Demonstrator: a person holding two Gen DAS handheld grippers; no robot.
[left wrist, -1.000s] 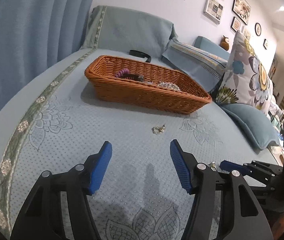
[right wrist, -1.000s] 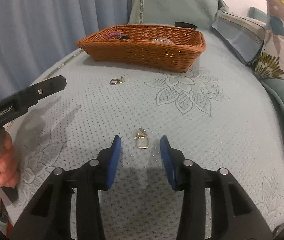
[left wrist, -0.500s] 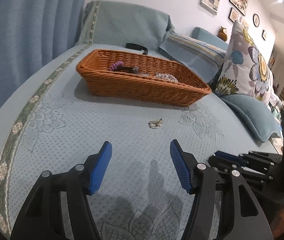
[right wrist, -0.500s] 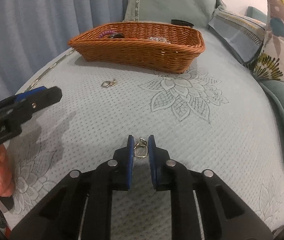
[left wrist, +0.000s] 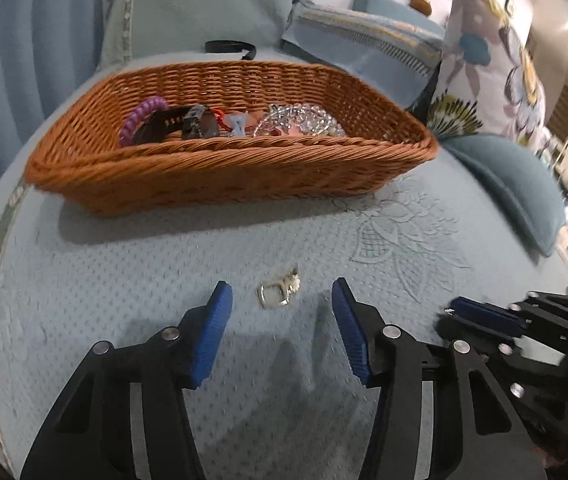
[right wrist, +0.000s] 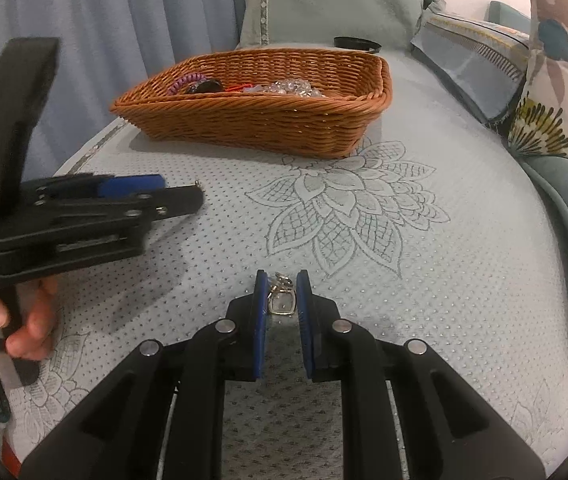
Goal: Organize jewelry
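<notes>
A woven orange basket [left wrist: 220,172] sits on the light blue bedspread and holds a purple coil band [left wrist: 140,118], a dark watch and clear beads [left wrist: 303,120]. A small gold earring [left wrist: 280,292] lies on the spread between the open blue pads of my left gripper [left wrist: 282,300]. In the right wrist view, my right gripper [right wrist: 278,290] is shut on a second gold earring [right wrist: 281,300], a little above the spread. The basket [right wrist: 260,120] stands beyond it, and the left gripper [right wrist: 140,192] shows at the left.
A black band [left wrist: 228,46] lies behind the basket. Folded cloth [left wrist: 363,48], a floral pillow [left wrist: 483,80] and a blue cushion [left wrist: 515,188] lie along the right side. Blue curtains [right wrist: 84,40] hang at the left. The person's hand [right wrist: 0,320] holds the left gripper.
My left gripper moved forward until the loose earring lies between its open pads. My right gripper shut on the other earring and holds it.
</notes>
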